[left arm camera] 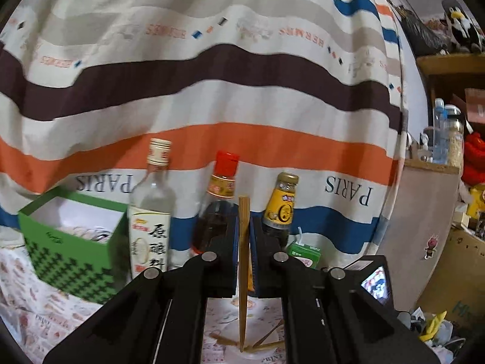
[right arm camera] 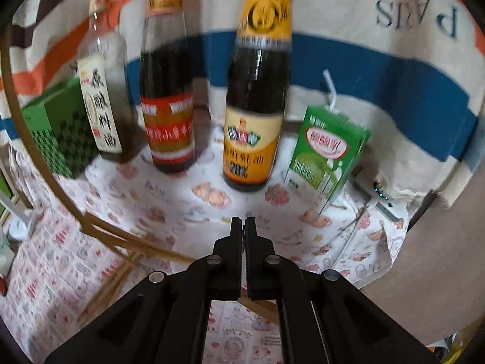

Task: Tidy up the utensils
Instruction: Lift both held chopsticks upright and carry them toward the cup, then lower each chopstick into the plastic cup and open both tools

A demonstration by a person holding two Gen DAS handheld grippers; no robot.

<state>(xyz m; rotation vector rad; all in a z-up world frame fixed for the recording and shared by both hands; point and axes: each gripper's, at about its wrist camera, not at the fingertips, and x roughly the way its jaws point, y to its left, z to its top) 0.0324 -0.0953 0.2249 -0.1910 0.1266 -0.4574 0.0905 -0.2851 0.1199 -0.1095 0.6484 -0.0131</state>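
My left gripper (left arm camera: pixel 244 223) is shut on a wooden chopstick (left arm camera: pixel 243 273), which stands upright between the jaws and pokes out above and below them. Under it, several more chopsticks (left arm camera: pixel 266 338) lie on the patterned tablecloth (left arm camera: pixel 36 312). In the right wrist view, my right gripper (right arm camera: pixel 244 223) is shut with nothing in it and hangs over the tablecloth (right arm camera: pixel 169 200). Loose chopsticks (right arm camera: pixel 136 242) lie crossed to its left. A long chopstick (right arm camera: pixel 33 139) rises along the left edge of that view.
A green open-topped box (left arm camera: pixel 72 242) stands at the left. Three bottles line the back: a clear one (left arm camera: pixel 151 212), a red-capped one (left arm camera: pixel 219 200) and a yellow-labelled one (right arm camera: pixel 257 106). A green drink carton with a straw (right arm camera: pixel 327 151) sits on the right. A striped cloth (left arm camera: pixel 212 75) hangs behind.
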